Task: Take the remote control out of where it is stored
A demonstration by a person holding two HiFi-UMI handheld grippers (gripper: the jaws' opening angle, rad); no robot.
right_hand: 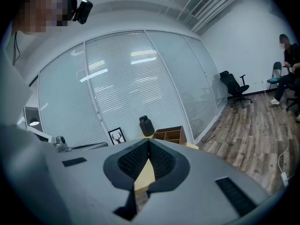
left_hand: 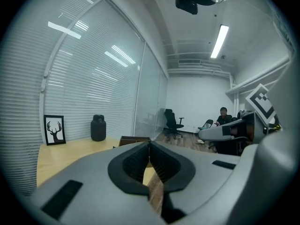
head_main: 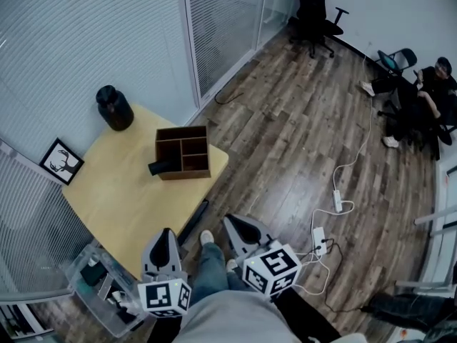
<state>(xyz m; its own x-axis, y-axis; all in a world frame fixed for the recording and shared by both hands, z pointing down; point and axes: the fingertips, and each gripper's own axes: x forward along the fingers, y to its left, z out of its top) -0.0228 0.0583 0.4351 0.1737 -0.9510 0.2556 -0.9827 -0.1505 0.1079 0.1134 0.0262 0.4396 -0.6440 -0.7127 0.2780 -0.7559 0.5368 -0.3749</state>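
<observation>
1. Head view: we see the remote (head_main: 160, 167) poking out of the wooden organizer (head_main: 184, 175) on the worktop (head_main: 121, 184).
2. Left gripper view: left claw (left_hand: 149, 145) closed, nothing gripped.
3. Right gripper view: right claw (right_hand: 148, 142) closed, nothing gripped, wooden organizer beyond it.

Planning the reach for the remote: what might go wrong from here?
Both the left gripper and right gripper are shut; reaching like this would likely push the remote rather than grasp it. The remote pokes from a wooden organizer that looks light, so pulling may drag it.

Head high, others low; shared table (head_main: 121, 191)
</observation>
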